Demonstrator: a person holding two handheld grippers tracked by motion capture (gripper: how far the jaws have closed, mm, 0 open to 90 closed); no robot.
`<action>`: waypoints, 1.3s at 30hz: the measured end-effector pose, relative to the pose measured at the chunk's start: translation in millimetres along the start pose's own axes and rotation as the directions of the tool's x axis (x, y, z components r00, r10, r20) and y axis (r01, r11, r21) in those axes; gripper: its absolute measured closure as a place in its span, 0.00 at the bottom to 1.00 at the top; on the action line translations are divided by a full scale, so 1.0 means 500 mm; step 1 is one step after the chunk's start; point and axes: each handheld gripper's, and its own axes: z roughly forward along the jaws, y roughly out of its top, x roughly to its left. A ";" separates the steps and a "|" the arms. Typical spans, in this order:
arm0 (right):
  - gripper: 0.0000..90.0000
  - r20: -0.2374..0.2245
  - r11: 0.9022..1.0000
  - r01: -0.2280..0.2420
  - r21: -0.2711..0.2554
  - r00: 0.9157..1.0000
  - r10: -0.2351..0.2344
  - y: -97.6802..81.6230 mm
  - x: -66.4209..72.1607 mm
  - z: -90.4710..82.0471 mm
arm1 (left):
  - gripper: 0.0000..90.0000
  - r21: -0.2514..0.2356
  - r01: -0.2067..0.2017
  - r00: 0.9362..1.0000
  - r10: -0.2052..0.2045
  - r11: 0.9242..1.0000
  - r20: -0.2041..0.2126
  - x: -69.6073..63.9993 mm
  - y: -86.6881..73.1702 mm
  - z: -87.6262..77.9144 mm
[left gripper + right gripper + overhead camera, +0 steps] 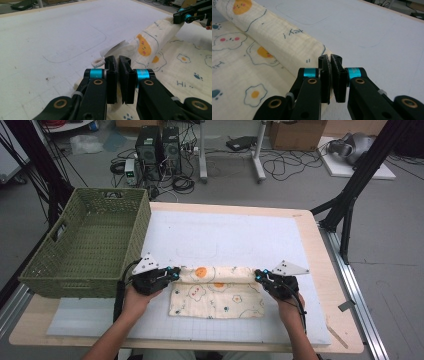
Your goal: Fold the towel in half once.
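A cream cloth [217,301] printed with eggs and paw marks lies on the white mat [225,232]. Its far edge is folded over toward the person and hangs as a loose roll [215,273] between the two grippers. My left gripper [173,271] is shut on the roll's left end. In the left gripper view the jaws [118,62] stand together, with the cloth [147,42], its white tag and a small loop just beyond them. My right gripper [258,274] is shut on the right end, and the roll [274,32] runs up to its tips [330,60].
A green woven basket [85,245] stands on the table's left side, close to my left gripper. The wooden table edge [320,250] runs along the right. Computers, cables and boxes lie on the floor behind, and a black stand [350,195] rises at the right.
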 end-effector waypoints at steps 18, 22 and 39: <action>0.96 -0.043 1.000 0.014 0.009 0.999 -0.014 -0.041 0.032 -0.040 | 0.94 0.039 -0.013 0.999 0.011 0.999 0.043 -0.027 -0.031 -0.018; 0.95 -0.049 0.998 0.050 0.026 0.998 -0.049 -0.047 0.046 -0.048 | 0.93 0.047 -0.013 0.999 0.011 0.999 0.050 -0.030 -0.039 -0.023; 0.77 -0.020 0.998 -0.032 -0.057 0.999 0.031 -0.057 0.008 -0.118 | 0.52 -0.030 0.094 0.995 -0.093 0.995 0.040 0.000 -0.027 -0.050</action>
